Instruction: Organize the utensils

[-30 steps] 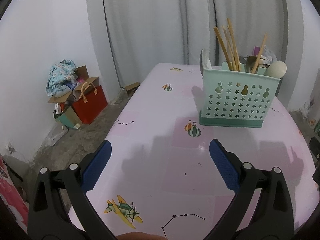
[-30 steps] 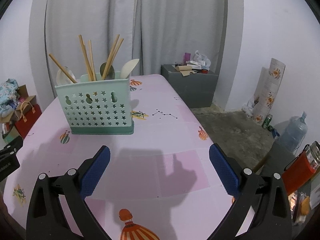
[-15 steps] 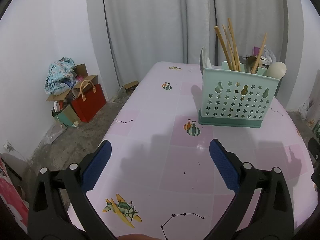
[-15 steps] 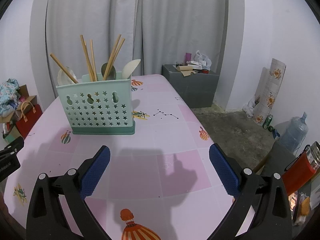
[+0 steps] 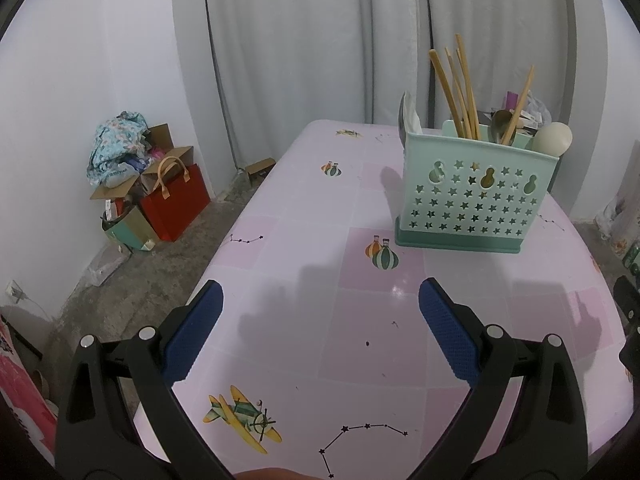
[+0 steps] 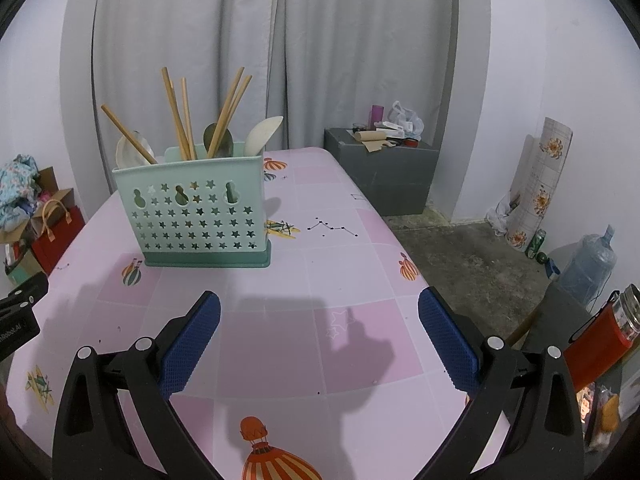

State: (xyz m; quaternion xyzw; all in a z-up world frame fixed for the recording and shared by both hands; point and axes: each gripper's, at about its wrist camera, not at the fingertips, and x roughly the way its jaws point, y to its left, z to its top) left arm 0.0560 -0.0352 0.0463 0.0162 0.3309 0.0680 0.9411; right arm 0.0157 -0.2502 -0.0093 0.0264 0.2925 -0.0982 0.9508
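Observation:
A mint-green utensil caddy (image 5: 474, 194) (image 6: 198, 214) with star cut-outs stands upright on the pink patterned table (image 5: 320, 240) (image 6: 340, 280). Wooden chopsticks (image 5: 456, 92) (image 6: 178, 116) and several spoons (image 5: 552, 139) (image 6: 262, 134) stick up out of it. My left gripper (image 5: 320, 332) hovers open over the table's near part, well short and left of the caddy, with nothing between its blue pads. My right gripper (image 6: 319, 336) is open too, empty, in front and right of the caddy. No loose utensil shows on the table.
Bags and boxes (image 5: 148, 188) lie on the floor left of the table. A grey cabinet (image 6: 380, 172) with clutter stands behind the table's right side; a water bottle (image 6: 588, 268) and a rolled mat (image 6: 536, 188) are on the floor. Part of the left tool (image 6: 18, 316) shows at the right view's edge.
Both grippers have drawn back slightly from the caddy, and the views have shifted a little. Both stay open and empty.

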